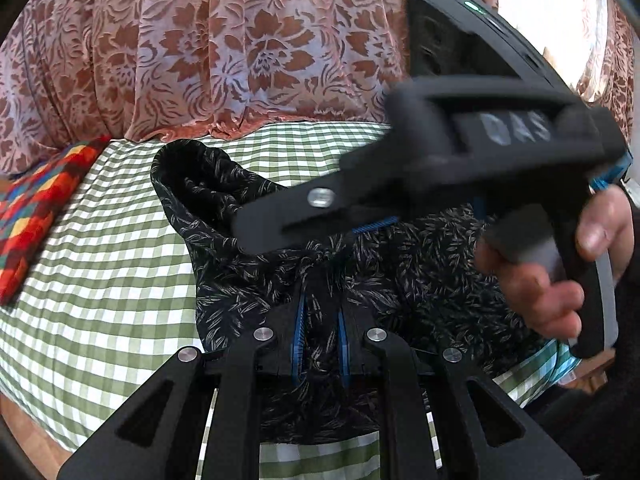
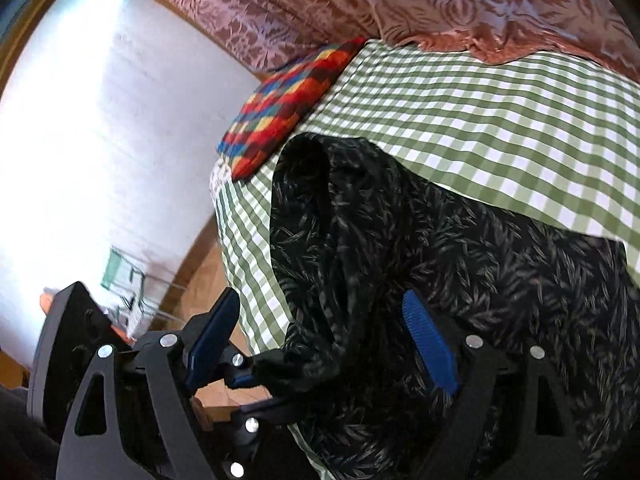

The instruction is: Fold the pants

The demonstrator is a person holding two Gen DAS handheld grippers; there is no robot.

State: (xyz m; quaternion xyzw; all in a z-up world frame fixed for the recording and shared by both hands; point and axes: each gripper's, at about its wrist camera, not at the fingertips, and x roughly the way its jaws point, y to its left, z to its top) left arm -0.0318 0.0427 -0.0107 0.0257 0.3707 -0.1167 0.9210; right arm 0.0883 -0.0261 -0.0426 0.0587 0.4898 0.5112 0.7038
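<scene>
Black leaf-printed pants [image 1: 360,272] lay bunched on the near edge of the bed [image 1: 100,280], one open end rising toward the middle of the green-and-white checked sheet. The left tongs [image 1: 322,344] were nearly together, blue pads pinching a fold of the fabric at the bed's near edge. The right tongs [image 2: 320,344] stood apart, one blue pad on each side of the cloth, nothing clamped yet; in the left wrist view they crossed above the garment, a hand [image 1: 560,272] on the handle.

The step looked like gathering a second hold before spreading the pants flat. Done well, the right tongs would close on a single edge near the waistband or hem, not a thick wad, and both holds would be drawn apart level so the legs could be laid one upon the other without twisting.

A bright patchwork cushion [image 2: 288,108] rested at the far left corner of the bed. Behind hung a rust floral curtain [image 1: 220,48], with a white wall [image 2: 100,140] and a wooden floor to the left
</scene>
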